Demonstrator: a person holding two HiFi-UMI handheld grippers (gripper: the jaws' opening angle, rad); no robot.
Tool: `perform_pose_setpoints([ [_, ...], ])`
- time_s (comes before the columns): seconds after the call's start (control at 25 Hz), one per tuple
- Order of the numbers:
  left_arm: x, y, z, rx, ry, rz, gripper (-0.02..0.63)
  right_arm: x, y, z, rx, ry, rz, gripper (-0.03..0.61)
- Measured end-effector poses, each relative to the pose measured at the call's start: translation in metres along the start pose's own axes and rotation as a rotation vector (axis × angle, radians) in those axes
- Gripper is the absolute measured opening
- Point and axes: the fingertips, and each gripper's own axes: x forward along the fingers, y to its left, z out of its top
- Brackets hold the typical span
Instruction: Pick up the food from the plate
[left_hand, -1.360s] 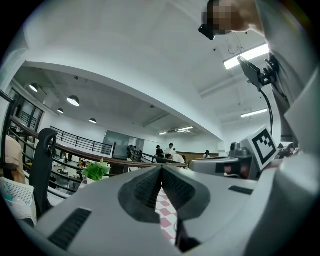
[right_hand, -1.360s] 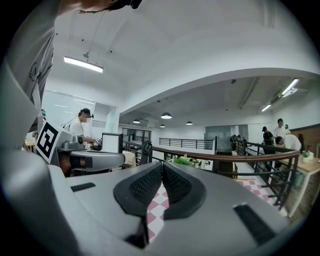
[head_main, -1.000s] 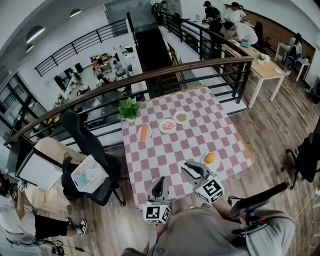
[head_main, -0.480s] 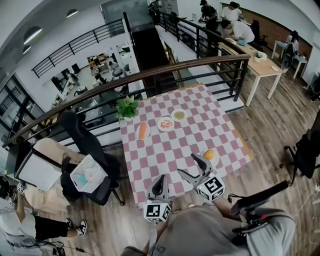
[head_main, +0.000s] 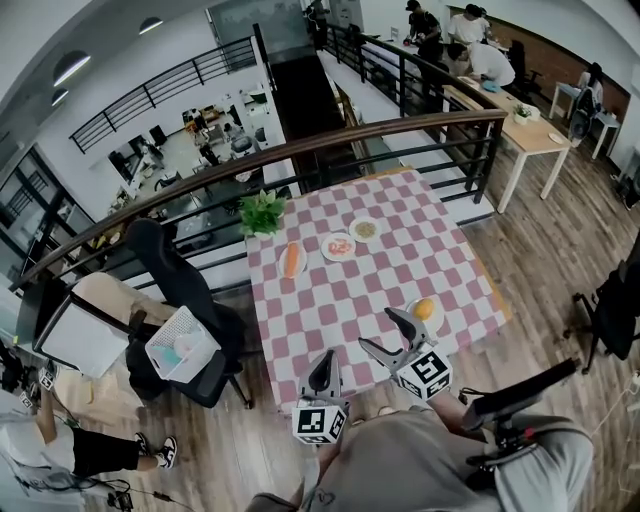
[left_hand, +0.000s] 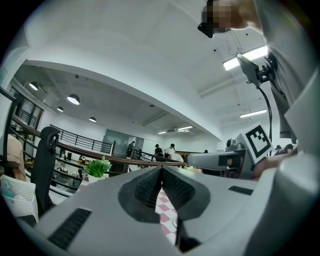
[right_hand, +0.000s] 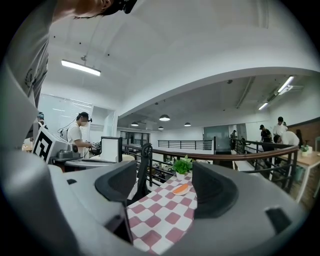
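Bench: a pink-and-white checked bench (head_main: 330, 300) is standing against a dark railing (head_main: 300, 150), with a potted plant (head_main: 262, 213) sitting at its far left corner

Row by the plant: three plates are lying in a line that is running rightward from the plant; the long orange food (head_main: 291, 260) is lying nearest the plant, the pinkish food (head_main: 338, 246) is sitting next, and the brownish food (head_main: 365, 229) is sitting farthest from it

Task's food: the round orange-yellow food (head_main: 424, 308) is resting on a white plate (head_main: 437, 322) well apart from the plant, toward the bench corner diagonally opposite it

Right tongs: the right tongs (head_main: 375, 328) are hovering over the bench just beside that white plate, on the side facing the plant; the two halves are standing spread wide with nothing between them, and its own view is looking through the gap along the checked cloth toward the plant and the long orange food

Left tongs: the left tongs (head_main: 322, 357) are hanging at the bench edge farthest from the plant, pressed together along their ribbed faces and pinching nothing

Beside the bench: a black chair (head_main: 165, 280) is standing on the wooden floor on the plant's side of the bench, and a white basket (head_main: 180, 345) is sitting against it

Beyond the plant: past the railing, a lower floor with desks is showing
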Motion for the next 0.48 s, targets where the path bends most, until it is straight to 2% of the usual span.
perform_pose_setpoints([
  [0.48,-0.0042,-0.0005,-0.0080,0.003,0.014,0.004,0.009,-0.0045,-0.0004,-0.0101,0.009,0.027,-0.002,0.334],
])
